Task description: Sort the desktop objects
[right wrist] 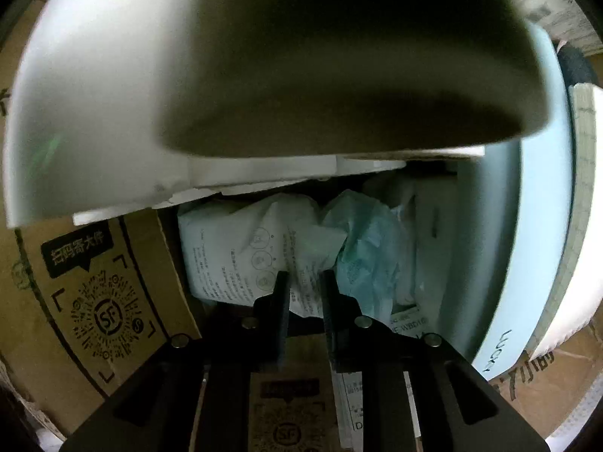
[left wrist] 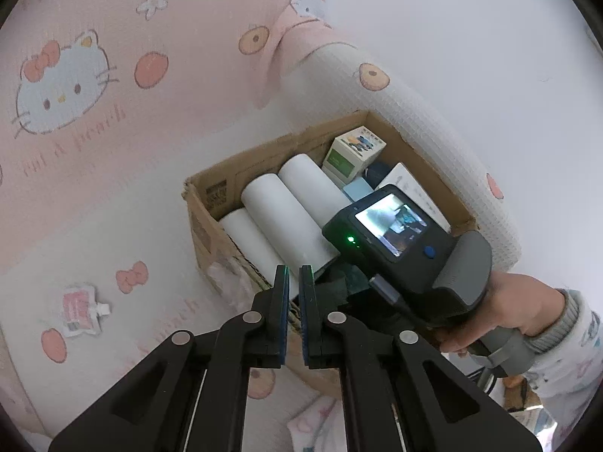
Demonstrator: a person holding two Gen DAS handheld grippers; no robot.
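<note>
From the left wrist, the left gripper (left wrist: 293, 282) hangs above the near edge of the cardboard box (left wrist: 211, 203), its pads nearly together with nothing between them; three white paper rolls (left wrist: 290, 207) lie side by side inside, beside a small green-and-white carton (left wrist: 350, 152), and the person's right hand (left wrist: 501, 312) tips the other tool down into the box. From the right wrist, the right gripper (right wrist: 304, 282) is deep inside, jaws drawn close on the edge of a crumpled printed packet (right wrist: 264, 260). That packet looks light, soft and crinkly; a pinch on a flat outer fold should hold best.
</note>
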